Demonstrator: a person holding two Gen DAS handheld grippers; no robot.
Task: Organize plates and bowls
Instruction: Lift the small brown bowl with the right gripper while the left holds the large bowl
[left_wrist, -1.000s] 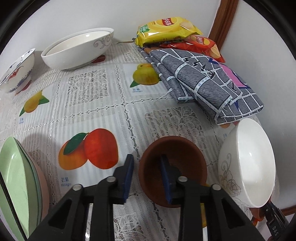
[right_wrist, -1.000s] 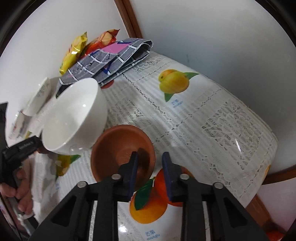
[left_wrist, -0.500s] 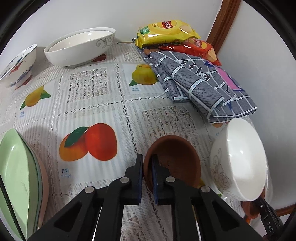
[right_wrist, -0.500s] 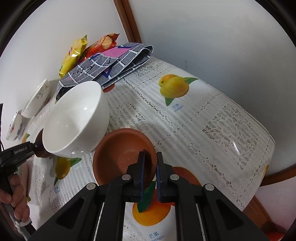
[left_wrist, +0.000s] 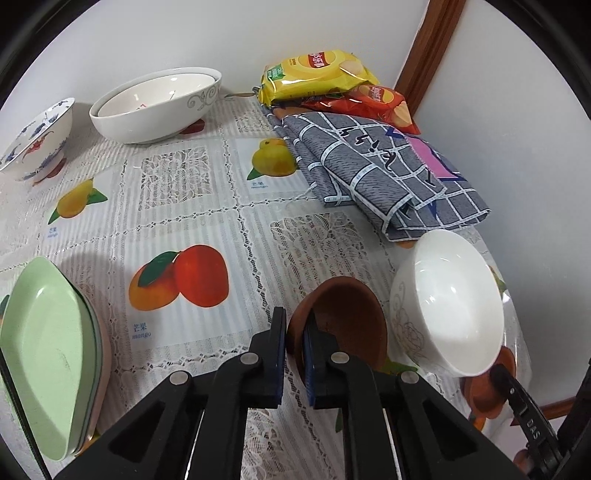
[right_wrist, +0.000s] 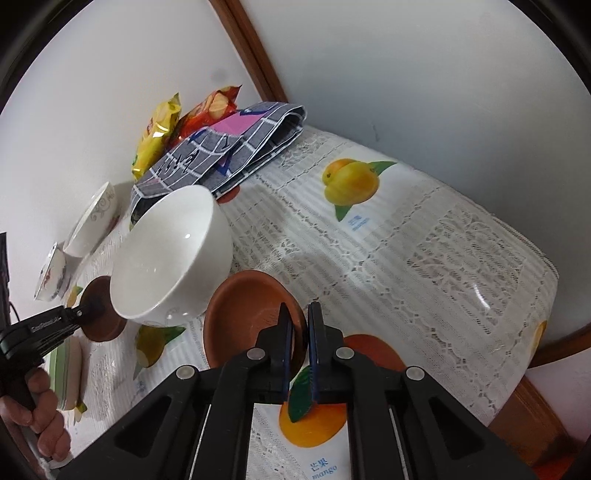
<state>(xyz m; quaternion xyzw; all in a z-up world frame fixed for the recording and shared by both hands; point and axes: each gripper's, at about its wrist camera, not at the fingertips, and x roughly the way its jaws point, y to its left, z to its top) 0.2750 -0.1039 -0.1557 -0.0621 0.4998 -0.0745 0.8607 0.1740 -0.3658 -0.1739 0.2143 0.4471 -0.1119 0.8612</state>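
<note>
1. One brown bowl (left_wrist: 343, 321) is tilted, near the table corner; the left gripper (left_wrist: 294, 347) is clamped on its rim.
2. A second brown bowl (right_wrist: 243, 317) has its rim pinched by the right gripper (right_wrist: 299, 339).
3. A white bowl (left_wrist: 450, 302) stands tilted between these two.
4. Farther away: green plates (left_wrist: 40, 350) at the left, a folded cloth (left_wrist: 369, 166) and chip bags (left_wrist: 317, 74) by the wall.

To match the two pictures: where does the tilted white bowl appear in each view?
Left wrist view: white bowl, lower right, right of the brown bowl in the left tool.
Right wrist view: centre left, left of the brown bowl in the right tool.
Shared landmark: grey checked cloth, just behind the white bowl in both.
</note>
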